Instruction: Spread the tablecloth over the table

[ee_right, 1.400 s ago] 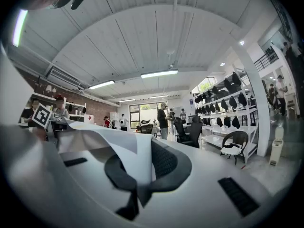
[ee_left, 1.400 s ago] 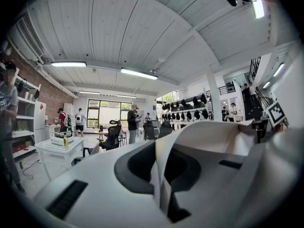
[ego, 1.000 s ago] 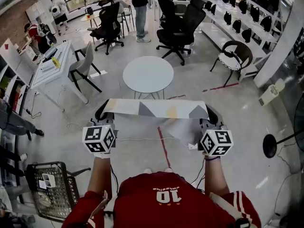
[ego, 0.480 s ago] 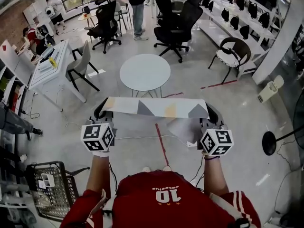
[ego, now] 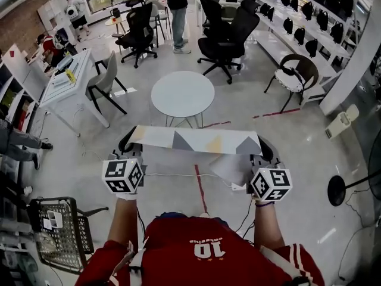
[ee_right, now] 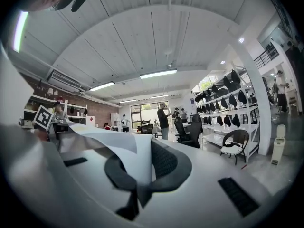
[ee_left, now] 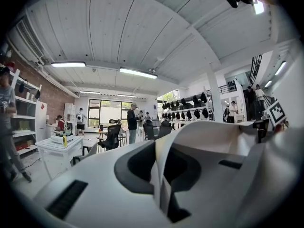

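Jersey [ego: 178,243]: red, white 10 at 6 o'clock
Sleeves [ego: 297,264]: red, white stripes
Left gripper [ego: 130,140], right gripper [ego: 264,150]: white, marker cubes

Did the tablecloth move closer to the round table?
No, not visibly. The tablecloth hangs just short of the round table, with the same gap to its near edge as before.
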### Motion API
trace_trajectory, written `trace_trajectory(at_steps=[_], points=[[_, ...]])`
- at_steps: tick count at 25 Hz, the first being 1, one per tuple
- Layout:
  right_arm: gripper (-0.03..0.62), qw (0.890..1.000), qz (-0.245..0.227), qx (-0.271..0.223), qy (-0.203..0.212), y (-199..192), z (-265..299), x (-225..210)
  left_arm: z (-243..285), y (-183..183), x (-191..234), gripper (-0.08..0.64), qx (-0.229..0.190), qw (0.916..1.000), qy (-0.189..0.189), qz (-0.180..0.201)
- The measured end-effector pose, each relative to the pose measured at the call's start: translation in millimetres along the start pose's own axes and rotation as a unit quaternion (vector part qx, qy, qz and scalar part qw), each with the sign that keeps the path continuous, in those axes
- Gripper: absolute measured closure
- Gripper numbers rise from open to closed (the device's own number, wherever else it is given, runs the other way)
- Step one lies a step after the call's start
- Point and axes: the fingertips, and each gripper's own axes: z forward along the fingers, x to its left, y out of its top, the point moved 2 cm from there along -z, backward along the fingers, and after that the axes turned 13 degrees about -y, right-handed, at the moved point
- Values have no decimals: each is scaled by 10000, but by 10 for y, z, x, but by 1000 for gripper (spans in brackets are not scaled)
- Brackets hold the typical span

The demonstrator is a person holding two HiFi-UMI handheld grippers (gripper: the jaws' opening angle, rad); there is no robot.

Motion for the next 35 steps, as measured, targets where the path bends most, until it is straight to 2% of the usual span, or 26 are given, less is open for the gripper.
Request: trace_trajectory(at_steps=[6,16,26,35], points=[[575,9999,36,31,160,-41,32,-114,-21,-33,-129,549,2,9999,138,21],[575,9996,31,29,266,-65,284,-144,152,5,-38,549,-73,9997,238,86],[575,9998,-43,33,207,-26,895,9,631,25,463,549,-138,9997,166,83],[575,9999,-113,21,107,61,1915,245,1398,134,1261,549,-274,9996,62,52]])
